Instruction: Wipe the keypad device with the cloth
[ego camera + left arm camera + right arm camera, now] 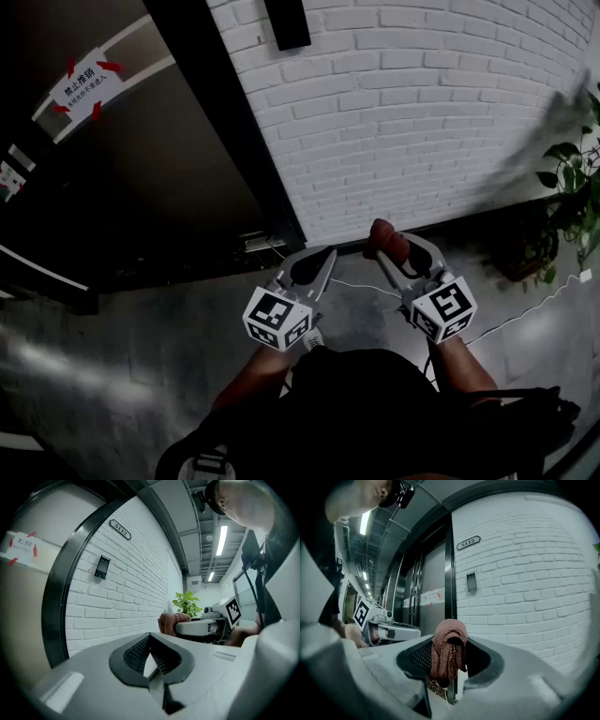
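Reddish cloth (449, 641) between right gripper (450, 654) jaws

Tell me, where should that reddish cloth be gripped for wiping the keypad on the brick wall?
The cloth seems best held as the right gripper has it: pinched across its bunched middle, coming from the side away from the brick wall, so a soft wad sticks out past the jaws toward the keypad device. It is limp, so an edge grip would likely flop.

left gripper (323, 258), right gripper (403, 251): pale grey shells, black ribbed pads (136, 653) | cubes (277, 319): white, black square markers | top (366, 403): dark, sleeves short
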The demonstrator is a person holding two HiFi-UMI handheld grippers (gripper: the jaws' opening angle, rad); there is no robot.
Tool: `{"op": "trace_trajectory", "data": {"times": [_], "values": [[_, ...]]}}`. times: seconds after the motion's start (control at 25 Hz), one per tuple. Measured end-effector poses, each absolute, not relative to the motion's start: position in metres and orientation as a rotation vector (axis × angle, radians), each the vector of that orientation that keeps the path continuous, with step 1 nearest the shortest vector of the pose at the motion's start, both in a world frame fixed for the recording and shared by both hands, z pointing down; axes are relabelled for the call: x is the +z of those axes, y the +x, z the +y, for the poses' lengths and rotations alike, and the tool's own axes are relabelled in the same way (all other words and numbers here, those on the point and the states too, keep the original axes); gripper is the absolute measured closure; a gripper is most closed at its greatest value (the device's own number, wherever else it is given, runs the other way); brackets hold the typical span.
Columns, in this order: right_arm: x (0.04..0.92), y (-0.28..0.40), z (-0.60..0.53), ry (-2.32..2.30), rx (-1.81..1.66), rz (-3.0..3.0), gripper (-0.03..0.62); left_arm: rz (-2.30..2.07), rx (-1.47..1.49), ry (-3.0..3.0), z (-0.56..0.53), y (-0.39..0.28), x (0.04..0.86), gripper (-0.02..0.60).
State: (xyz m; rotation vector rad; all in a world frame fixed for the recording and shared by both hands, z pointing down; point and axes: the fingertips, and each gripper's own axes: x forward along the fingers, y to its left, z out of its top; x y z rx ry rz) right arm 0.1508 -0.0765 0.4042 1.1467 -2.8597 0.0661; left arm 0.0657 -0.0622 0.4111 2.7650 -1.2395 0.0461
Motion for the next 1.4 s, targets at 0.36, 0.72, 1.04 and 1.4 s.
{"op": "trace_trajectory", "data": {"times": [0.36,0.72,1.04,1.4], "values": [[0.405,0.141,-0.085,1.151,0.070,-2.857,0.448,-1.231,0.043,2.757,-0.070,0.057,0.414,0.566],[0.406,0.111,-0.121,1.195,0.084,-2.837,0.448,-1.178,0.060,2.769,-0.100,0.030,0.421,0.566],[0.390,0.055,-0.168,1.261,0.014,-2.834,0.448,-1.096,0.080,2.825,-0.148,-0.020,0.417,0.565],[0.335,0.013,-0.220,1.334,-0.107,-2.835,0.448,-1.023,0.089,2.847,-0.170,-0.077,0.417,0.566]]}}
